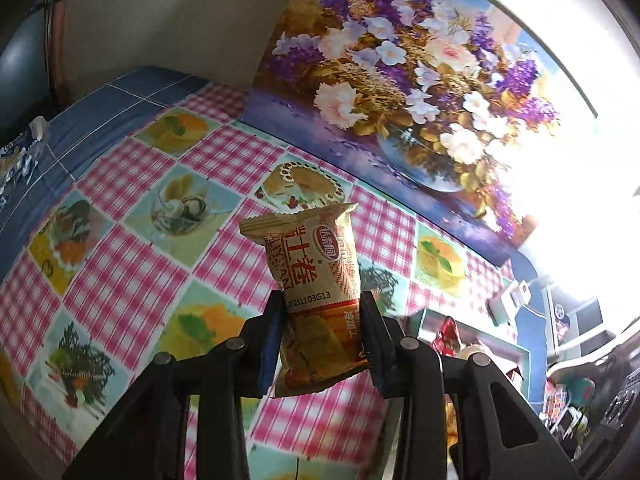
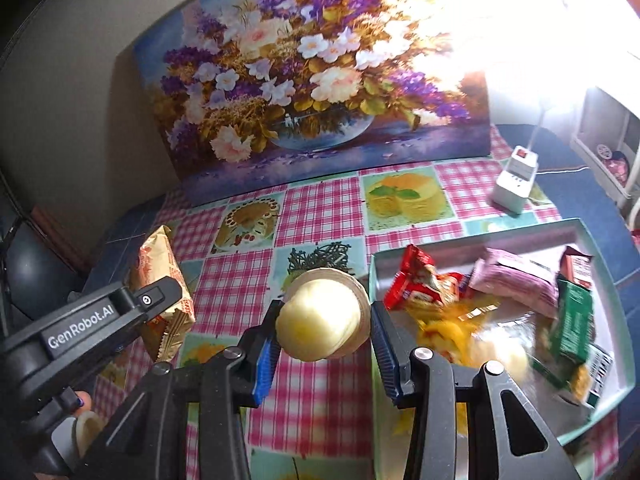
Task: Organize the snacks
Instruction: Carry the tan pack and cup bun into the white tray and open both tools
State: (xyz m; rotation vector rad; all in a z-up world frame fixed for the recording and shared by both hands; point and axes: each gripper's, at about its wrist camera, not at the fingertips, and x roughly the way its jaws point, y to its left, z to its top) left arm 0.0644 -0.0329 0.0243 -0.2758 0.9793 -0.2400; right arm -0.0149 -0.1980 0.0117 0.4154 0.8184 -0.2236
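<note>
My left gripper (image 1: 320,312) is shut on a golden snack packet (image 1: 316,280) with red print and holds it upright above the checked tablecloth (image 1: 120,256). The same packet (image 2: 162,284) and the left gripper's body show at the left of the right wrist view. My right gripper (image 2: 324,320) is shut on a pale round pastry in a paper cup (image 2: 320,320), held above the cloth just left of a light green tray (image 2: 600,248). The tray holds several packets: red (image 2: 416,288), pink (image 2: 516,280), green (image 2: 572,320).
A flower painting (image 2: 312,92) leans against the wall at the back of the table. A white power strip (image 2: 516,176) with a cable lies at the back right. A blue-white wrapper (image 1: 20,156) lies at the far left edge. Strong glare fills the right side.
</note>
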